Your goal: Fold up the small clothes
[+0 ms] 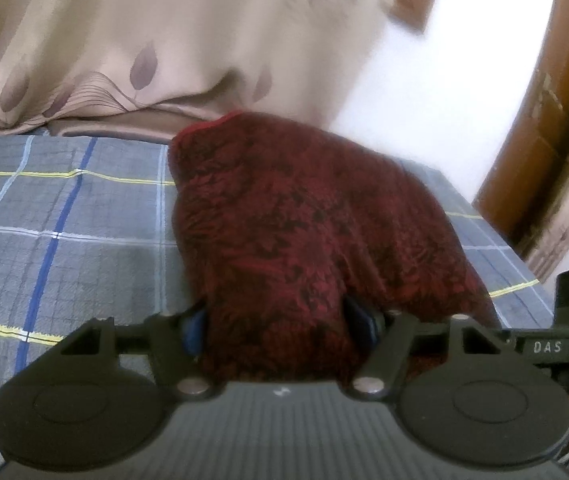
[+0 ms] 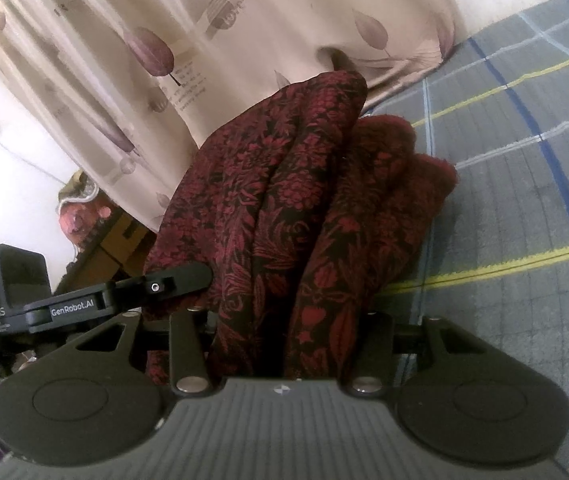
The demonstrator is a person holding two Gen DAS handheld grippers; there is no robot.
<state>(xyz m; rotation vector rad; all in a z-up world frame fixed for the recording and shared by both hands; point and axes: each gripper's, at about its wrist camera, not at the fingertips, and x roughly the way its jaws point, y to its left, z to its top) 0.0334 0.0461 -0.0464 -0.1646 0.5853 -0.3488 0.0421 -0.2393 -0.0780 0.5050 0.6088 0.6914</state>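
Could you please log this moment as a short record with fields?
garment: dark red floral cloth, bunched in folds
surface: grey plaid bedsheet
left gripper: cloth between its fingers, grip hidden
right gripper: cloth between its fingers, grip hidden
backdrop: beige leaf-print curtain
fold state: cloth lifted and gathered, not flat

Left wrist view: low over plaid bedsheet [image 1: 64, 216], facing leaf-print curtain [image 1: 124, 40], red floral garment [image 1: 304, 220] pressed close. Right wrist view: tilted, equally close. Shared: garment, sheet, curtain.
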